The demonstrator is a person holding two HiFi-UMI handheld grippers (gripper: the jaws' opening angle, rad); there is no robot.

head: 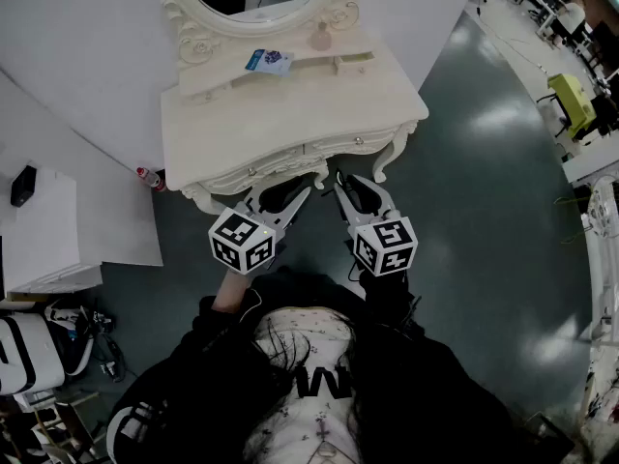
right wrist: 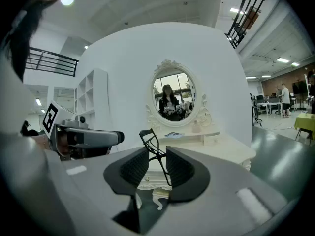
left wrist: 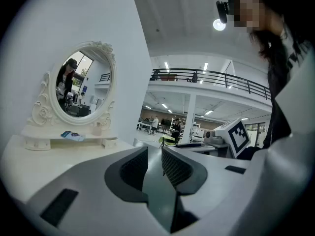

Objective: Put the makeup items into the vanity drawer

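From the head view, the left gripper [head: 293, 193] and right gripper [head: 346, 187] reach almost level at the vanity [head: 290, 114] front, whose drawer [head: 319, 147] is closed.

In the left gripper view its jaws stand slightly apart and empty, with the mirror [left wrist: 81, 85] ahead-left.

In the right gripper view its jaws pinch an upright eyelash curler [right wrist: 156, 154].

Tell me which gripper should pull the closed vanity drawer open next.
Probably left: the left gripper is open and empty in front of the closed drawer, while the right gripper has its fingers occupied holding the eyelash curler.

The head view looks steeply down on the vanity counter [head: 290, 124]; both gripper views face its mirror [right wrist: 172, 95], nearly level and close.
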